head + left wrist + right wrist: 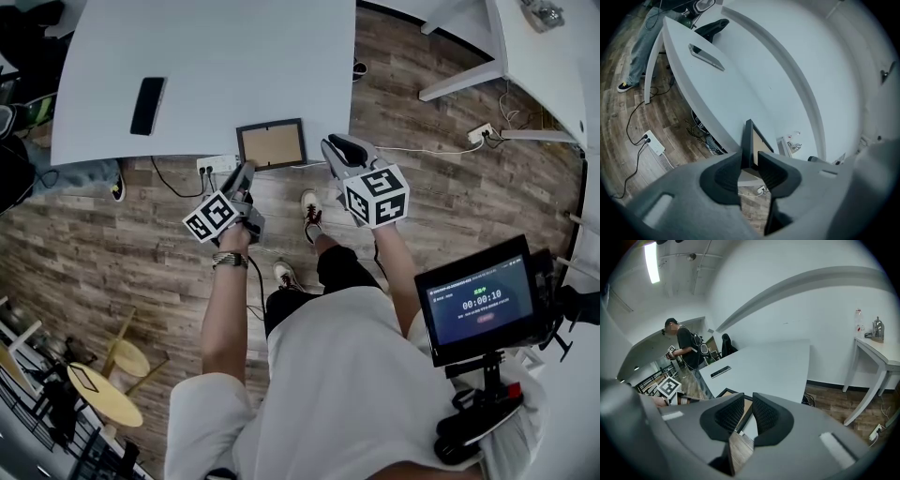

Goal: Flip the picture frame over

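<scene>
Right:
1. Picture frame (270, 143) lies at the table's (206, 56) near edge, slightly overhanging.
2. Left gripper (749, 171) is open, with the frame's rim between its jaws, unclamped. Right gripper (748, 413) is barely open and empty.
3. Clamp the overhanging rim squarely, then roll.
4. Readable: monitor (480, 302) timer "00:00:10".

**Head view.** Mounted above the person, facing steeply down from well off. It takes in the left gripper (244, 176) and the right gripper (342, 150), with the white rectangular table (234, 56) beyond their tips.

**Left gripper view.** Sits behind the left claw and looks along its jaws, very near. The black-edged, tan-panelled picture frame (749, 140) sits at the tips, with tabletop stretching beyond.

**Right gripper view.** Sits behind the right claw and faces across the table, near the frame's corner.

**Shared by all three.** The frame, the table and the flat black phone (148, 105), which lies far beyond the tips.
</scene>
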